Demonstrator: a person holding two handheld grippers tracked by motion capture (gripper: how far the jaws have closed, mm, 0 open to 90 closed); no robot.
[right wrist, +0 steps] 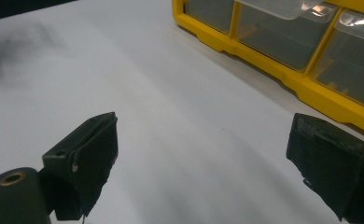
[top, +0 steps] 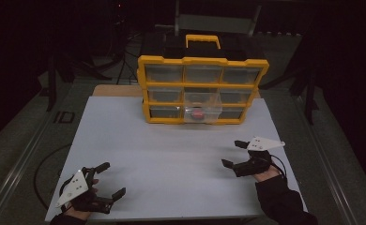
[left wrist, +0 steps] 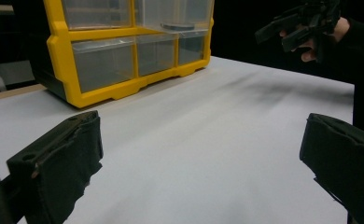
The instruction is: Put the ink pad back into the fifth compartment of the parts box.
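Note:
A yellow organizer (top: 202, 90) with clear drawers stands at the far middle of the white table (top: 171, 154). Its middle drawer (top: 202, 107) is pulled out, and a red object (top: 198, 114) lies inside it. My left gripper (top: 110, 179) rests open at the near left corner, nothing between its jaws. My right gripper (top: 233, 153) is open at the near right, also holding nothing. In the left gripper view the organizer (left wrist: 124, 46) sits ahead on the left and the right gripper (left wrist: 297, 25) is at the top right. The right gripper view shows the organizer (right wrist: 287, 46) close ahead.
A black case with a yellow handle (top: 202, 41) sits behind the organizer. A wooden board edge (top: 115, 90) shows under the white surface at the back left. Dark floor and stands surround the table.

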